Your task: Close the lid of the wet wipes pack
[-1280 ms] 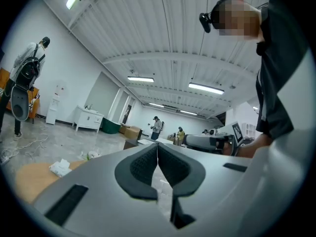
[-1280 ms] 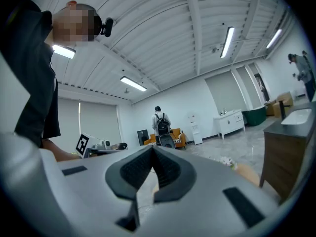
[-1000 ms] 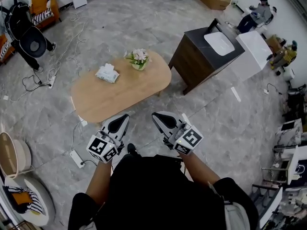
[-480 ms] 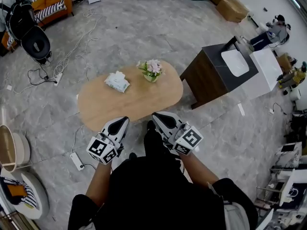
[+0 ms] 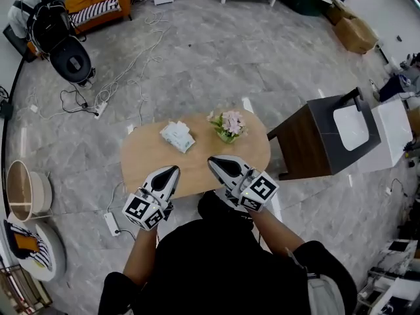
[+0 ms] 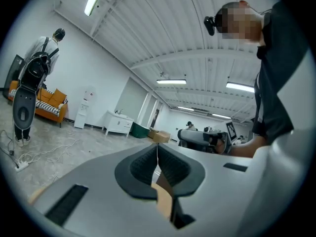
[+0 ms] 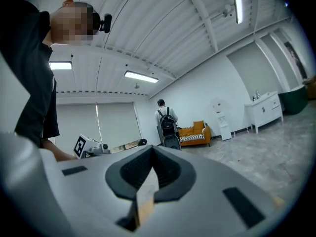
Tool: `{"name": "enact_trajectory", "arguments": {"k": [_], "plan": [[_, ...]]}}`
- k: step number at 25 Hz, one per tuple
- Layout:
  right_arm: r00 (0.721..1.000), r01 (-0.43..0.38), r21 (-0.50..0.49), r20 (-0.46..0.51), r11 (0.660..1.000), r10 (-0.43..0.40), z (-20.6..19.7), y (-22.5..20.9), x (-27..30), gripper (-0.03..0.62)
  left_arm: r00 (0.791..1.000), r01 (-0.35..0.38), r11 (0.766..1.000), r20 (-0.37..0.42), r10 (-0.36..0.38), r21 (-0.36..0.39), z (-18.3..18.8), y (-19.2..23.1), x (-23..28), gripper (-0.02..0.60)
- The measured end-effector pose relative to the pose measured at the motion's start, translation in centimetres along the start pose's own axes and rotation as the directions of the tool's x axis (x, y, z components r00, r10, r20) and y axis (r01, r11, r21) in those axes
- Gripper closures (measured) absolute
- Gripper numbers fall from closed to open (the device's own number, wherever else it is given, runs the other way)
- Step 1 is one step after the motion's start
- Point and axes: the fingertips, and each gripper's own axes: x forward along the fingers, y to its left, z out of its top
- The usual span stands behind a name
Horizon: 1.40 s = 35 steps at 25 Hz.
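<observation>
**A:** Where's the wipes pack (image 5: 178, 136)?

**B:** On the far-left part of the oval wooden surface (image 5: 147, 159), lying flat. A small pot of flowers (image 5: 228, 125) stands near it, to its right, and the two don't touch.

**A:** Is the lid up or down?

**B:** I can't tell. The pack is too small in the head view, and neither gripper view shows it.

**A:** And the left hand-held gripper (image 5: 170, 171)?

**B:** It's held over the near edge of the surface, pointing roughly level towards the pack and apart from it. Its own view shows the two dark pads pressed together into a thin line, with nothing between them.

**A:** The right hand-held gripper (image 5: 214, 162)?

**B:** It's the same. It sits beside the left one, over the near edge of the surface and closer to the flowers' side. Its jaws are fully closed and empty. Neither gripper touches the pack or the flowers.

**A:** What's around the surface?

**B:** Grey tiled floor (image 5: 216, 51). To the right is a dark wooden cabinet (image 5: 298, 146) with a white basin set in its top. White cables (image 5: 134, 61) trail across the floor on the left, and a power strip (image 5: 111, 224) lies near the person's feet.
</observation>
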Motion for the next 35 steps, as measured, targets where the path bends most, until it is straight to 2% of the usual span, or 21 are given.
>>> {"name": "enact_trajectory", "arguments": {"k": [7, 13, 19, 22, 29, 32, 35], "plan": [[0.995, -0.093, 0.075, -0.032, 0.993, 0.095, -0.1, -8.6, 3.0, 0.583, 0.991, -0.135, 0.991, 0.005, 0.135, -0.019, 2.3, 4.5, 5.9, 0.565], [0.984, -0.152, 0.136, -0.075, 0.979, 0.163, -2.7, -12.8, 6.1, 0.583, 0.967, -0.254, 0.967, -0.027, 0.254, -0.025, 1.9, 7.7, 6.6, 0.565], [0.983, -0.12, 0.147, -0.122, 0.982, 0.138, -6.1, -15.8, 9.9, 0.583, 0.944, -0.325, 0.944, -0.069, 0.322, -0.049, -0.5, 11.3, 5.5, 0.565], [0.977, -0.106, 0.159, -0.169, 0.982, 0.133, -8.7, -16.8, 11.5, 0.579, 0.938, -0.342, 0.935, -0.085, 0.335, -0.097, -2.6, 13.3, 4.3, 0.565], [0.95, -0.032, 0.22, -0.295, 0.975, 0.098, -17.1, -19.4, 15.4, 0.498, 0.938, -0.337, 0.924, -0.147, 0.313, -0.183, -9.5, 19.9, 2.4, 0.565], [0.947, 0.011, 0.27, -0.312, 0.963, 0.077, -20.3, -21.0, 17.0, 0.482, 0.942, -0.324, 0.928, -0.151, 0.298, -0.184, -11.5, 22.6, 2.9, 0.565], [0.937, 0.045, 0.249, -0.346, 0.967, 0.045, -23.3, -23.0, 18.0, 0.482, 0.95, -0.296, 0.936, -0.163, 0.267, -0.19, -13.8, 24.0, 3.8, 0.565]]}}
